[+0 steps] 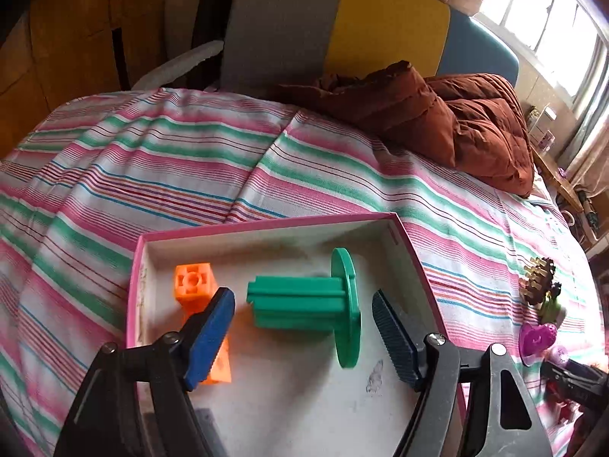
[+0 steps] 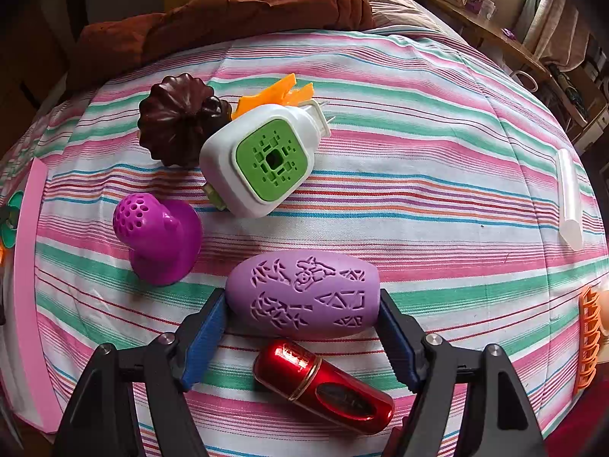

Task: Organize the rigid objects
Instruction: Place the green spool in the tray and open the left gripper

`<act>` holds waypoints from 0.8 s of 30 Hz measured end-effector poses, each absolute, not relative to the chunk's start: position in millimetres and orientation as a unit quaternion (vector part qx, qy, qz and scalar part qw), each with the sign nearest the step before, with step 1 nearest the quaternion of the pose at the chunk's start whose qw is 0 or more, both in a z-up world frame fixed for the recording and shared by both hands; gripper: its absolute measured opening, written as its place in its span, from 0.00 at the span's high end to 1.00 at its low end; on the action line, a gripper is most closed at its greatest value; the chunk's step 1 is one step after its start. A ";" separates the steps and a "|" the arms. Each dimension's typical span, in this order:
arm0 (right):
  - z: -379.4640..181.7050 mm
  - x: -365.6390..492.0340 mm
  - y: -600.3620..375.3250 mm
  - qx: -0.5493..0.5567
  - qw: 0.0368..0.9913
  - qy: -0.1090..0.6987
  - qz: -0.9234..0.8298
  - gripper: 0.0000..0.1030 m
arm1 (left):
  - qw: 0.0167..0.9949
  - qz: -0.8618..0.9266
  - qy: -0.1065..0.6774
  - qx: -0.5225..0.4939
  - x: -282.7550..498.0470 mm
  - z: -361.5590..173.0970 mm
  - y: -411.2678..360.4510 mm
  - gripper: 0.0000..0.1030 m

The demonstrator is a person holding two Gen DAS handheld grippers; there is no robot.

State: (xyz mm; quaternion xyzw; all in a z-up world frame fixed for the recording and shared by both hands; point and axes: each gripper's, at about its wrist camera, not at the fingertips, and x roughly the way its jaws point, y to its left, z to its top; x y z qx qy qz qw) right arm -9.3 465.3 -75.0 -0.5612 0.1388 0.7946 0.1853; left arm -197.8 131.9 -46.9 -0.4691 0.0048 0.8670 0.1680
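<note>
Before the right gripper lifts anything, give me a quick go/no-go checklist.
1. Left gripper clear of the green spool: ok, open, pads apart from it, spool lying in the box.
2. Pink-rimmed box has room: ok, only the spool and an orange block inside.
3. Right gripper centred on the lilac egg-shaped piece: ok, a finger at each end.
4. Firm grip on it: cannot tell, pads look touching, pressure unclear.
5. Lift path clear: not ok, the red capsule lies under the gripper, just behind the lilac piece.
</note>
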 end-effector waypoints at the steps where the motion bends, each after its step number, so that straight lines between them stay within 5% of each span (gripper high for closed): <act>1: -74.8 -9.1 466.6 -0.561 0.186 0.142 0.794 0.26 | 0.167 0.870 0.010 -0.465 -192.9 -43.6 131.1 0.27; 24: -74.7 -9.2 457.0 -0.553 0.213 0.104 0.799 0.26 | 0.200 0.876 0.036 -0.437 -38.6 -27.8 108.9 0.25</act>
